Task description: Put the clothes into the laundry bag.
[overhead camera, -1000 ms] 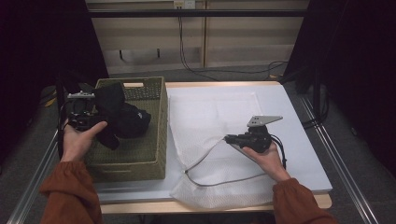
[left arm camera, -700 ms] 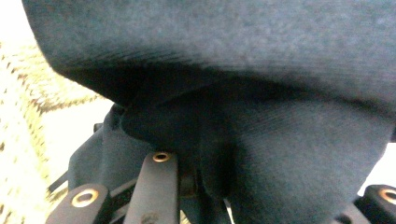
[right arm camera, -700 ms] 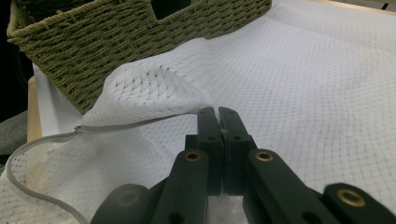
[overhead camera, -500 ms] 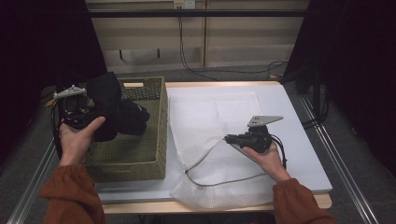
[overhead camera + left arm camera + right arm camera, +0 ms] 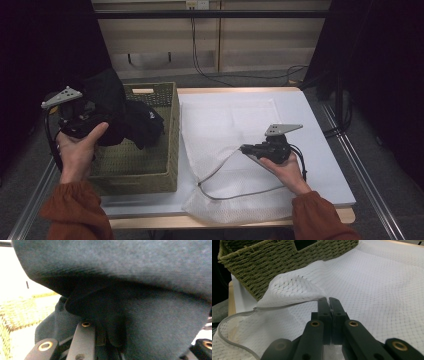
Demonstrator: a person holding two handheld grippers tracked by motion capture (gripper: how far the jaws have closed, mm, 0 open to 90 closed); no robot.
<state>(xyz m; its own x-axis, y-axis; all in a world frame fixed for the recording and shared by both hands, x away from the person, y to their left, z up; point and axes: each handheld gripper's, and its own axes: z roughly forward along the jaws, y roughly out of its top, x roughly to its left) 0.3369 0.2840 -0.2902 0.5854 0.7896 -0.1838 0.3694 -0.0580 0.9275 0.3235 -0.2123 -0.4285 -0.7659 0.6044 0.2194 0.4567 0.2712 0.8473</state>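
While the left gripper point(image 5: 82, 117) clamps a dark, soft cloth garment point(image 5: 120, 112) and holds it above the left rim of the woven olive-green basket point(image 5: 150, 165), the right gripper point(image 5: 329, 305) pinches the upper edge of the white mesh laundry bag point(image 5: 235, 145), whose zipped mouth gapes toward the basket.

One basket point(image 5: 150, 165), one mesh bag point(image 5: 225, 130), one black garment point(image 5: 120, 112)
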